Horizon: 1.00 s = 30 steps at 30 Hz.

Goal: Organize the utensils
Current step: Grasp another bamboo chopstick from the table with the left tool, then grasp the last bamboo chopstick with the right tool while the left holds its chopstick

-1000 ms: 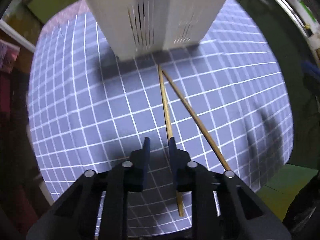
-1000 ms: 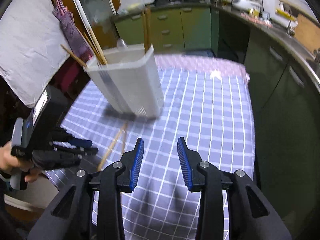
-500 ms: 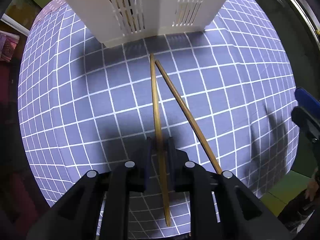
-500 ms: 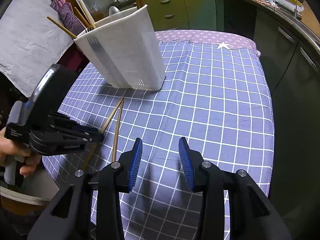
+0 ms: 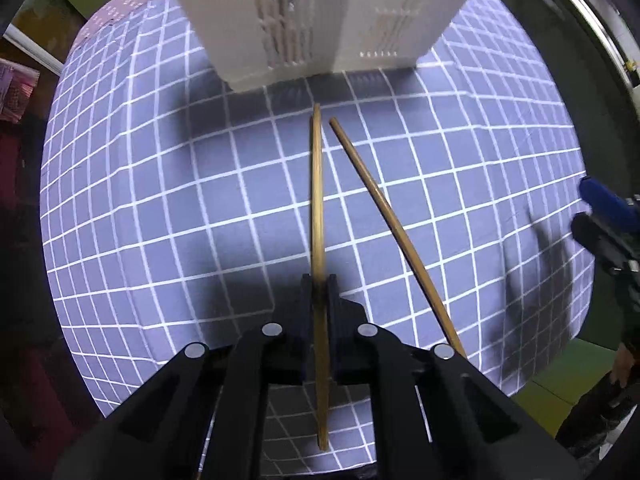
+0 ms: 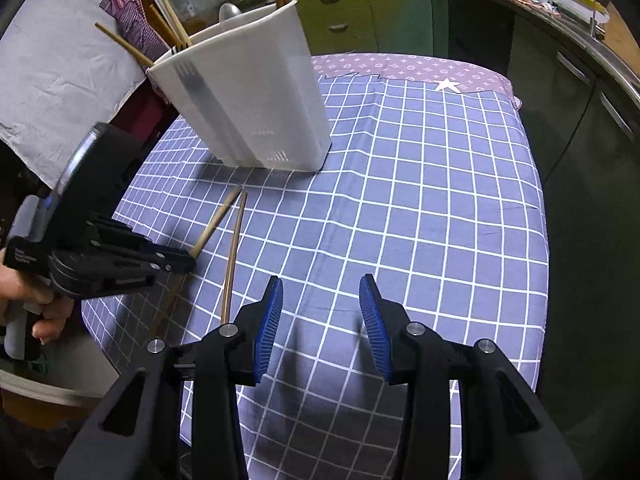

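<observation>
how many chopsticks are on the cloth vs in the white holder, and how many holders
chopsticks on the cloth: 2, one gripped by the left tool, one loose
chopsticks visible in the holder: about 5
white holder: 1
total: about 8

Two loose wooden chopsticks (image 5: 317, 200) (image 5: 384, 204) lie on the checked cloth. One white utensil holder (image 6: 248, 96) stands there, with at least four more chopsticks (image 6: 170, 26) and one spoon (image 6: 229, 11) in it. Two grippers (image 5: 319, 280) (image 6: 320, 300) are in view.

Left gripper (image 5: 319, 285) matte black with silver screws, right gripper (image 6: 320, 300) black, ribbed blue pads (image 6: 269, 322)
</observation>
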Tool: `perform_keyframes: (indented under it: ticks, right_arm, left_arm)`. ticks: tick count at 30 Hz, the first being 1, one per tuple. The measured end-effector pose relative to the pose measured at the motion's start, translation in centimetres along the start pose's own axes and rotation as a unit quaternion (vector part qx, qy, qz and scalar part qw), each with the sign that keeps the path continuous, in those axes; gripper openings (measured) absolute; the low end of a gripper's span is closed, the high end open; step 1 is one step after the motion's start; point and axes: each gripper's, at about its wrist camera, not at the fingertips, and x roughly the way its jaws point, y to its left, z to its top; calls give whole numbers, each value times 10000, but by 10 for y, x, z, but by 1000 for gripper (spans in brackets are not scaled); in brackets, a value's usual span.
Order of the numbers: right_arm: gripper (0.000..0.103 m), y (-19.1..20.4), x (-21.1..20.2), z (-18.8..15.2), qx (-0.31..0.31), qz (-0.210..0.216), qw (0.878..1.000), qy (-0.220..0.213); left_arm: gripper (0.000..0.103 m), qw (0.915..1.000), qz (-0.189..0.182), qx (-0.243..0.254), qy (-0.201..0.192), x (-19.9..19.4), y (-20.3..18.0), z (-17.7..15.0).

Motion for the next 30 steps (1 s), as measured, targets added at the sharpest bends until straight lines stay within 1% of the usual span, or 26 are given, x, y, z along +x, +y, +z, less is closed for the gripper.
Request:
perform_keyframes:
  ticks: [3,6,8,11,14,15,17,20,23,26,30]
  right_arm:
    - [40,10,8,3,-135,4,9998,158]
    - [40,26,22,8,-338,22,9984,444]
    - [40,39,36,13,-464,67,9964,710]
    - [40,56,51,21,-642,17,9934,948]
    - [40,76,67,31,-805,35,9897,1181]
    - [38,82,71,34,-860,6,9884,1248]
    - [31,94,81,39,-1010,-95,9849,1400]
    - [26,107,96,43,-1153,-288,9799,1605]
    - [25,114,105,46,-1208,-459,9765,1727]
    - [20,117,112,49,-1220,-573,9738,1833]
    - [20,120,123,49,-1199,-660,9704,1992]
  left_arm:
    - [7,9993,-18,29,-372,-22,9,-8]
    - [7,9973,-25,77,-735,-44,17,-18]
    - [7,9956,-109,87,-929,-59,23,-27]
    - [7,9923,-232,80,-1217,-78,36,-43]
    - [7,9888,-276,73,-1462,-92,43,-50]
    - [7,9880,-292,56,-1516,-95,46,-52]
    - [7,9867,-342,32,-1587,-98,53,-55]
    - [7,9857,-405,25,-1637,-98,60,-59]
    - [7,9846,-453,44,-1686,-101,60,-63]
    - [7,9832,-467,110,-1759,-104,60,-66]
    - [7,9823,-482,173,-1800,-106,57,-72]
